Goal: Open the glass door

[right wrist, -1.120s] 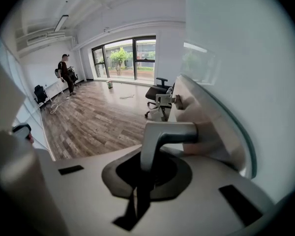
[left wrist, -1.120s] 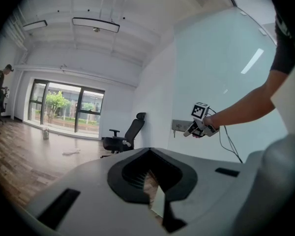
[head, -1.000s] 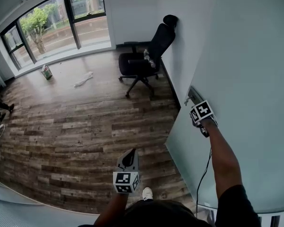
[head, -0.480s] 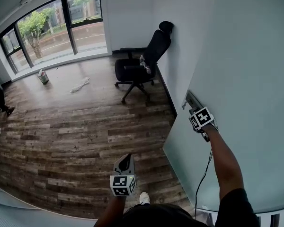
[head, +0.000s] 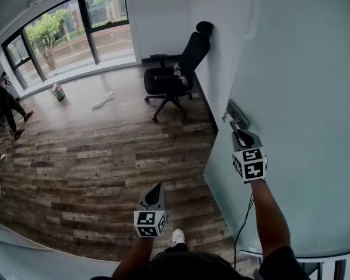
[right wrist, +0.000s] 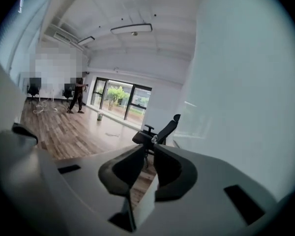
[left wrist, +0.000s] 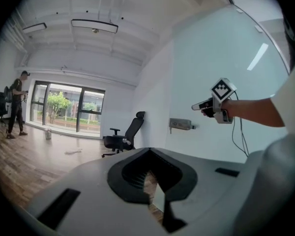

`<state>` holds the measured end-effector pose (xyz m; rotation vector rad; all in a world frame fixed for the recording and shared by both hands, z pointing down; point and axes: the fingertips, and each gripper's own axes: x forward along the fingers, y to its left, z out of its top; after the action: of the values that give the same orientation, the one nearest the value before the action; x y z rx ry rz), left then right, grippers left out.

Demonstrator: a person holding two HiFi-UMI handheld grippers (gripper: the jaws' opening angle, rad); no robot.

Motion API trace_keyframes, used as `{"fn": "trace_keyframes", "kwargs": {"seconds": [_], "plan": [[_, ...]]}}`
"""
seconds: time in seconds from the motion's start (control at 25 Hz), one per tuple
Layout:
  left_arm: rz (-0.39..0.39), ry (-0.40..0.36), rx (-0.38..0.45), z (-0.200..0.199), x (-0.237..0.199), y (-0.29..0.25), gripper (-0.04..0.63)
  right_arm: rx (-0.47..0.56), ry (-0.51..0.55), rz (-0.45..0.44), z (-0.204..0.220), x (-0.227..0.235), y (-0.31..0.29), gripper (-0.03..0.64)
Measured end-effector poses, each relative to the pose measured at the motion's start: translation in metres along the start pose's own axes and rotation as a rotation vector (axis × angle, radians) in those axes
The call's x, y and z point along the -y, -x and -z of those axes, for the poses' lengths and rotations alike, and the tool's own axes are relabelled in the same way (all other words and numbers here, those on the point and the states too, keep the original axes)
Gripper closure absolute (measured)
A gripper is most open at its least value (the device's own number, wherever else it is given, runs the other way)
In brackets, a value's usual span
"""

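The frosted glass door (head: 303, 86) fills the right side of the head view, and its edge stands toward the room. A grey handle plate (head: 236, 116) sits near that edge, also seen in the left gripper view as a handle plate (left wrist: 180, 125). My right gripper (head: 242, 137) hovers just short of the plate and points at it without touching. Its jaws are closing, a narrow gap shows between them, and nothing is in the right gripper (right wrist: 148, 168). My left gripper (head: 153, 192) hangs low over the wooden floor, away from the door. A slim gap shows in the left gripper (left wrist: 150, 181), which holds nothing.
A black office chair (head: 178, 69) stands against the wall beyond the door. Large windows (head: 64, 31) line the far side. A person (head: 3, 101) stands at the far left. A small can (head: 58, 90) and a white scrap (head: 103, 100) lie on the floor.
My right gripper has drawn back from the handle plate toward me and now points at it from a short way off. The left gripper shifted slightly. A person has walked into view at far left.
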<state>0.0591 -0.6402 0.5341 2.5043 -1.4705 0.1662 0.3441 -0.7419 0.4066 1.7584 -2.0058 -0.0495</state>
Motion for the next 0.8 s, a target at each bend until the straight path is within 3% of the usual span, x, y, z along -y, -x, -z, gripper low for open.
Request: {"fn": "trace_keyframes", "kwargs": {"seconds": [0.16,0.36,0.64,0.8], "plan": [[-0.016,-0.026,0.022,-0.001,0.031,0.032,0.592,0.12,-0.075,-0.019,0.008,-0.029,0.067,0.597],[-0.032,-0.048,0.044,0.01,0.081,0.098,0.592,0.266,-0.163,-0.072,0.045,-0.089,0.179,0.601],[-0.078,-0.041,0.089,0.048,0.148,0.202,0.592,0.196,-0.224,-0.155,0.139,-0.169,0.302,0.601],[-0.114,-0.036,0.067,0.075,0.178,0.26,0.592,0.186,-0.212,-0.177,0.164,-0.188,0.363,0.601]]}}
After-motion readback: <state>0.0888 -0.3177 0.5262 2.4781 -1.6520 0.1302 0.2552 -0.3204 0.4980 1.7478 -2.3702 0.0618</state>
